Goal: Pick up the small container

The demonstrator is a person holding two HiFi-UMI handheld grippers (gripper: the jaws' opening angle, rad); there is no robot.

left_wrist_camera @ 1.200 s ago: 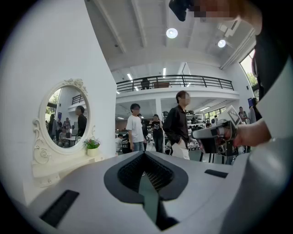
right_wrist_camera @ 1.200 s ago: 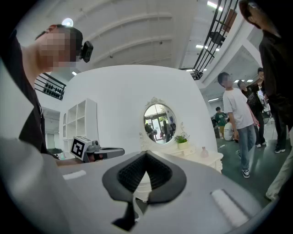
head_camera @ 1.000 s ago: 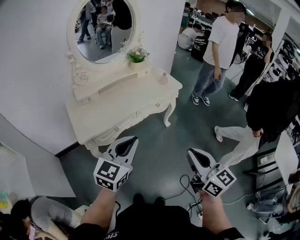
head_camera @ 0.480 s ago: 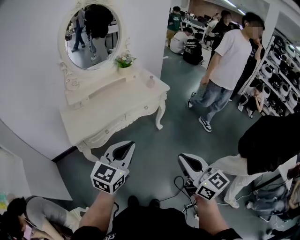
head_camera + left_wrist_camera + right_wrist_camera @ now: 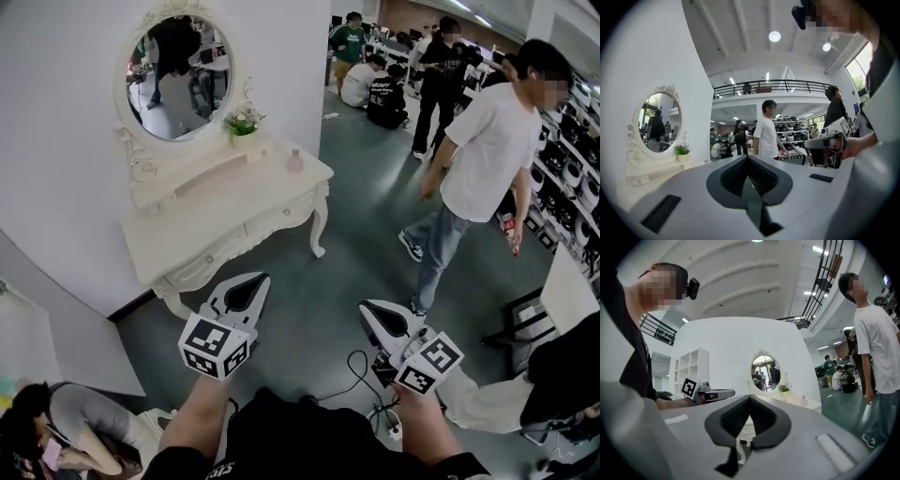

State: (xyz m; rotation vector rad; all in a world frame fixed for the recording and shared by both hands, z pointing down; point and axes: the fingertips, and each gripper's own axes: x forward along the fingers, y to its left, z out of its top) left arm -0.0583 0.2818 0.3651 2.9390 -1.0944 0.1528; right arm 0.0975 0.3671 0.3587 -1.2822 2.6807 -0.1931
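Observation:
The small container is a pale pink bottle on the right end of the white dressing table, also visible in the right gripper view. A small potted plant stands below the oval mirror. My left gripper hangs over the floor just in front of the table, jaws shut and empty. The right gripper is held further right over the floor, also shut with nothing in it. Both are well short of the container. In the gripper views the left gripper and right gripper each show their jaws meeting at the tip.
A person in a white shirt walks on the green floor to the right of the table. Others stand and sit at the back. A person crouches at lower left. Cables lie on the floor between the grippers.
The view has swung a little, so the table sits slightly lower left. The person in the white shirt has walked to the right and nearer. Both grippers stay shut and nearly still.

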